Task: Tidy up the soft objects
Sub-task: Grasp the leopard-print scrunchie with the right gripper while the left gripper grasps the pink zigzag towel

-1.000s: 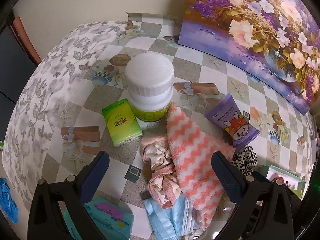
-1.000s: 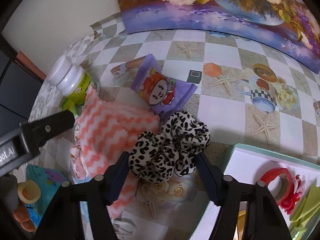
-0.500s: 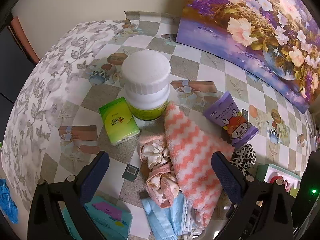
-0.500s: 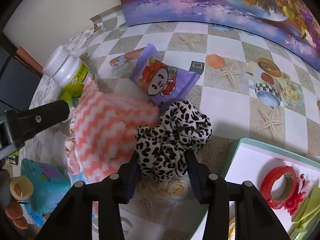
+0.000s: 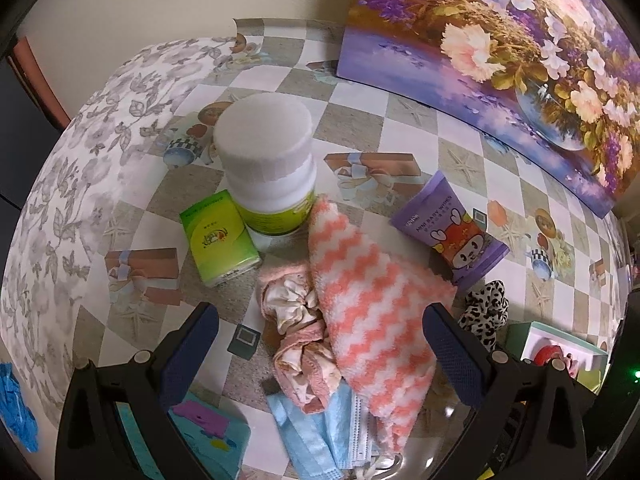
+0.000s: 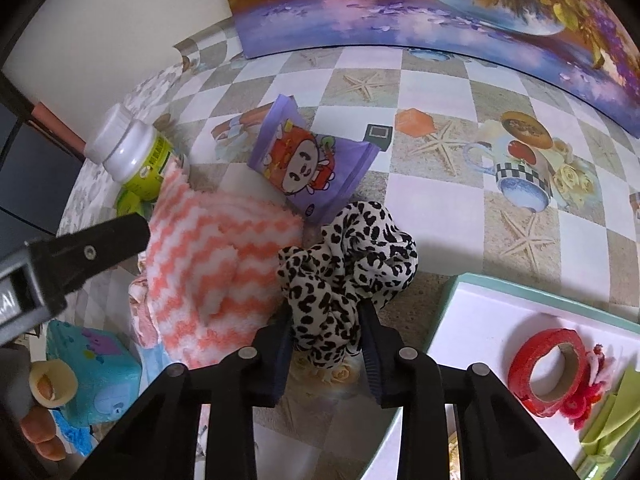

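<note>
A: Leopard scrunchie (image 6: 348, 268), where?
B: On the checked tabletop (image 6: 432, 80), between the pink-and-white zigzag towel (image 6: 216, 248) and the mint-rimmed tray (image 6: 448, 300), just below the purple wipes pack (image 6: 312, 168). Its lower part sits between the right tool (image 6: 326, 344) fingers.
A: Tool state?
B: Right jaws narrow and closing, pads pinching the scrunchie fabric on both sides. Left tool (image 5: 320, 348) stands wide, nothing between the jaws, hanging over the soft pile.
A: Big stuff first.
B: Flower painting (image 5: 500, 40) leans at the back of the tabletop. Then the zigzag towel (image 5: 372, 300), draped over a pink floral scrunchie (image 5: 296, 320) and a blue face mask (image 5: 316, 436). White bottle with green label (image 5: 268, 176) upright, touching the towel's far corner; green tissue pack (image 5: 216, 240) just beside the bottle.
A: Smaller?
B: Wipes pack (image 5: 452, 236) right of the towel. Teal plush item (image 6: 96, 376) at lower left, near a person's fingers (image 6: 40, 428). In the tray, a red tape roll (image 6: 552, 364) and something lime green (image 6: 612, 412), can't tell what.
</note>
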{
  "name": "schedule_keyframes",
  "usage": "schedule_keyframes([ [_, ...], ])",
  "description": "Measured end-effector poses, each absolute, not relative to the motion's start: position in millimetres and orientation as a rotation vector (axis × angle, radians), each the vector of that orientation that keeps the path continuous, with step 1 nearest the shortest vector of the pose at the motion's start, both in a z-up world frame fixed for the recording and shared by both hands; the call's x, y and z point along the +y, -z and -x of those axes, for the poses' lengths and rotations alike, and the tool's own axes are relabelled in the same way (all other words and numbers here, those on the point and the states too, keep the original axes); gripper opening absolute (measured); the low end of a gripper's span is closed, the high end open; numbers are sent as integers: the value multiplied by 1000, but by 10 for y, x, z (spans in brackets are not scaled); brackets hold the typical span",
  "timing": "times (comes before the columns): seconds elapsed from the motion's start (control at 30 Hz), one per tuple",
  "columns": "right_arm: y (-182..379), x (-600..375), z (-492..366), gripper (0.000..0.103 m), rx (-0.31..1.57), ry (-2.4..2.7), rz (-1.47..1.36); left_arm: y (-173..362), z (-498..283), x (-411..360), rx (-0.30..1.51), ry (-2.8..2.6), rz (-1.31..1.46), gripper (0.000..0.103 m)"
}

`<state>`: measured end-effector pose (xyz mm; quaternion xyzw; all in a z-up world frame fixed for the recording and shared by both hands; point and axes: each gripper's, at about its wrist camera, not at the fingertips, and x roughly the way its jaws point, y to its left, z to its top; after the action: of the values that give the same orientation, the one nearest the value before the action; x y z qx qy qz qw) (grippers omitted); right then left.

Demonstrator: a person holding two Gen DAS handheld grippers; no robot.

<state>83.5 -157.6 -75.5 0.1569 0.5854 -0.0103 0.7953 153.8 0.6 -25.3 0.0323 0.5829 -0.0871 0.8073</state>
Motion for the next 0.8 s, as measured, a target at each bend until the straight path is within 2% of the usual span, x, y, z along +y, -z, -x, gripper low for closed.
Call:
schedule_keyframes([
  [0.53,220,-1902,-707,33,1185,89,-377,287,-1440,-271,1233,204,-165,102],
  [0.8,173,-2047,-650,33,1177,105,-403,396,-1327,-590,1221,228,-287,99],
])
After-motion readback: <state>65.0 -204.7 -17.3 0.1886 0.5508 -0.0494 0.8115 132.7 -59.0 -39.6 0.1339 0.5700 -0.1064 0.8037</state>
